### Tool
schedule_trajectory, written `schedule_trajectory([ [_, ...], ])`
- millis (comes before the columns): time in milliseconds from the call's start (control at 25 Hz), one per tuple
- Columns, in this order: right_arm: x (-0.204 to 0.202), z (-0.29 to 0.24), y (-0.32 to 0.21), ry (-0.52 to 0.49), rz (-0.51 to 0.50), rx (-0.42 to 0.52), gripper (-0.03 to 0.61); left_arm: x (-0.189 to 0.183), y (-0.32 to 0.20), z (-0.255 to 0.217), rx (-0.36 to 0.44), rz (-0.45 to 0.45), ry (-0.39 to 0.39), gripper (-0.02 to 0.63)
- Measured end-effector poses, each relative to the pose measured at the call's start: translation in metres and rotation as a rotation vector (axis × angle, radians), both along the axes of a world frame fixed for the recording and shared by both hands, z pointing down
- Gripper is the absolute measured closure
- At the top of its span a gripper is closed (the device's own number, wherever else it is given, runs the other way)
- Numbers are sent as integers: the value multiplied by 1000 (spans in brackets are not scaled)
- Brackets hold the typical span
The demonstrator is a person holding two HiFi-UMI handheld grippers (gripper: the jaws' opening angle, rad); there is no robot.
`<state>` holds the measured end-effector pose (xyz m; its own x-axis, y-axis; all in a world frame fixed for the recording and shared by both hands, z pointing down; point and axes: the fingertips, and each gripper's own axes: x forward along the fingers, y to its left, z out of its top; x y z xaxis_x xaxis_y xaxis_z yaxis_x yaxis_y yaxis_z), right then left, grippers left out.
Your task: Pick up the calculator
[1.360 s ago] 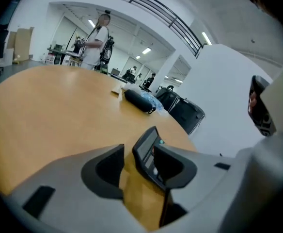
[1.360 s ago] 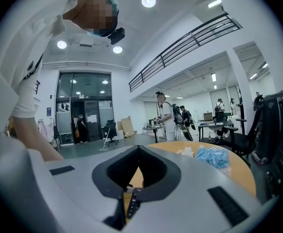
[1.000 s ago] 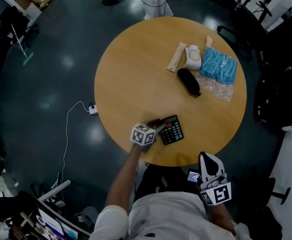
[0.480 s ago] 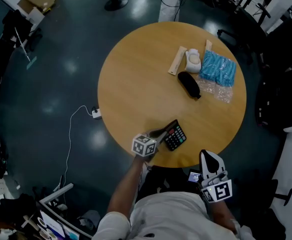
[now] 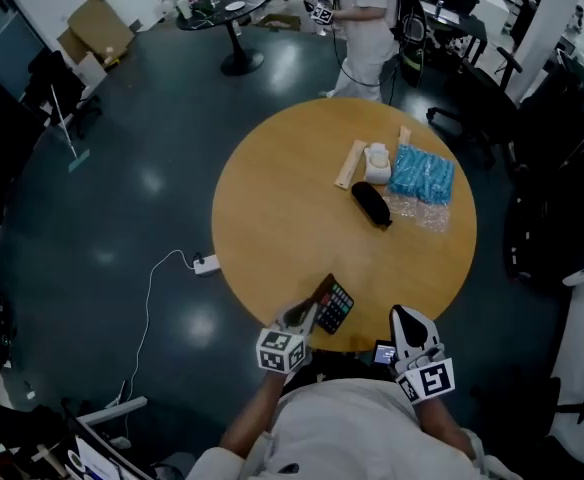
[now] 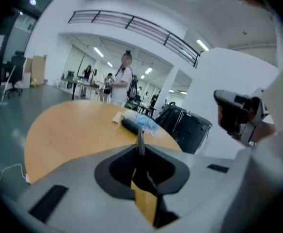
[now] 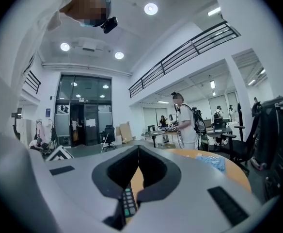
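The left tool (image 5: 310, 313) is closing its jaws on the calculator (image 5: 335, 306), whose thin edge stands between them in the left gripper view. The calculator is at the lower middle of the head view, tilted with its keys facing right, over the near rim of the round worktop (image 5: 272, 218). The right tool (image 5: 405, 316) hangs just right of it, jaws together and empty. A black case (image 5: 370, 204) and a blue packet (image 5: 422, 174) lie at the worktop's upper right.

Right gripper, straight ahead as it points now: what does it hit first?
Probably the table, on its top just past the near edge, though depth is unclear. The calculator is left of the right gripper and its line.
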<state>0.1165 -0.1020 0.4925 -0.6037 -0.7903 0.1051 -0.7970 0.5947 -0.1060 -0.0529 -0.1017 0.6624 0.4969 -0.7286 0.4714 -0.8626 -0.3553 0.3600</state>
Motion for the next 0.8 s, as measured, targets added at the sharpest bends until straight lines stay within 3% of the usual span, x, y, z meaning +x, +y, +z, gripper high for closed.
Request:
schedule_trajectory([
  [160, 2, -4, 1, -11, 8, 1, 563, -9, 14, -98, 226, -82, -47, 561],
  [280, 2, -6, 5, -22, 11, -7, 564, -12, 25, -142, 312, -133, -74, 561],
  [440, -7, -18, -3, -43, -10, 18, 563, -16, 29, -168, 375, -184, -70, 561],
  [800, -18, -17, -6, -13, -25, 25, 565, -21, 29, -168, 388, -199, -56, 561],
])
